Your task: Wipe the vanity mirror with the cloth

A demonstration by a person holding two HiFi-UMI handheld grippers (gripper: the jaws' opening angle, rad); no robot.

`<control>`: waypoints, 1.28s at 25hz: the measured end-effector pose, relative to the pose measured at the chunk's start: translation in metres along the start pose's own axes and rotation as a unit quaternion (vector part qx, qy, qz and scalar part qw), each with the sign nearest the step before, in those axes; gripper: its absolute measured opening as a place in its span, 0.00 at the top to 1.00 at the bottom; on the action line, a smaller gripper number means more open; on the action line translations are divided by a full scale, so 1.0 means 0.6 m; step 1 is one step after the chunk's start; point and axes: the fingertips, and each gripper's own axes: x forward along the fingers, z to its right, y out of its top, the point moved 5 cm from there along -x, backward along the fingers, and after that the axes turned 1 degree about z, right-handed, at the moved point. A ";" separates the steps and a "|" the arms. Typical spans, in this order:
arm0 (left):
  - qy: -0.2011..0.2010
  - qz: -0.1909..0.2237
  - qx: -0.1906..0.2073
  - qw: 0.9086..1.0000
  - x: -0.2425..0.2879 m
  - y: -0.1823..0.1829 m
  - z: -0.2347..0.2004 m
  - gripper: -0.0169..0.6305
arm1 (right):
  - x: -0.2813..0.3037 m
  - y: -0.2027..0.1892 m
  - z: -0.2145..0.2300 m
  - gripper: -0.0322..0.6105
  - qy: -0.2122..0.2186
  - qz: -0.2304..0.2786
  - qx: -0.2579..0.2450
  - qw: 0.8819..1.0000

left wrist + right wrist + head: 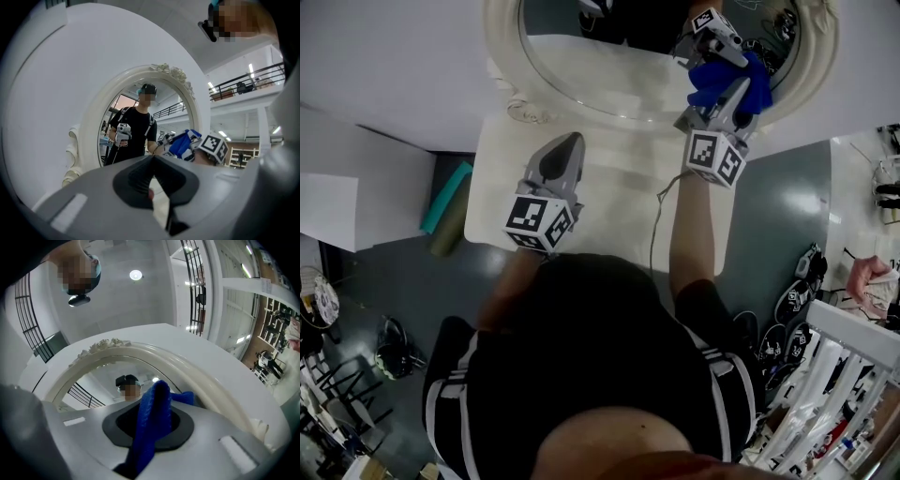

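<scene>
An oval vanity mirror (609,84) in a cream ornate frame (820,56) stands at the back of a cream vanity table (609,197). My right gripper (733,94) is shut on a blue cloth (731,77), which is pressed against the glass at its lower right. The right gripper view has the cloth (152,423) bunched between the jaws, with the mirror frame (187,366) just ahead. My left gripper (565,150) hangs over the tabletop, left of centre, shut and empty. The mirror (136,136) shows in the left gripper view with the person reflected.
A cable (656,220) trails across the tabletop from the right gripper. A teal roll (445,197) lies on the floor left of the table. Shoes (792,300) and a white rack (844,375) stand at the right. White wall panels (356,178) flank the left.
</scene>
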 end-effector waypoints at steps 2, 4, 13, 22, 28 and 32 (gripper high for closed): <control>0.001 0.002 -0.002 1.000 -0.007 -0.001 -0.002 0.96 | 0.002 0.009 -0.006 0.89 0.002 0.005 -0.002 1.000; 0.003 0.004 -0.003 1.000 -0.012 0.000 -0.004 0.96 | 0.004 0.016 -0.010 0.89 0.002 0.007 -0.002 1.000; 0.002 0.011 -0.011 1.000 -0.019 0.011 -0.018 0.96 | 0.035 0.043 -0.037 0.89 0.011 0.018 -0.005 1.000; 0.004 0.019 -0.018 1.000 -0.032 0.014 -0.035 0.96 | 0.072 0.068 -0.083 0.89 0.033 0.022 -0.041 0.998; 0.007 0.025 -0.021 0.999 -0.046 0.019 -0.047 0.96 | 0.086 0.084 -0.111 0.89 0.040 0.016 -0.063 0.997; 0.009 0.029 -0.023 0.999 -0.052 0.022 -0.054 0.96 | 0.100 0.096 -0.135 0.89 0.048 0.016 -0.076 0.996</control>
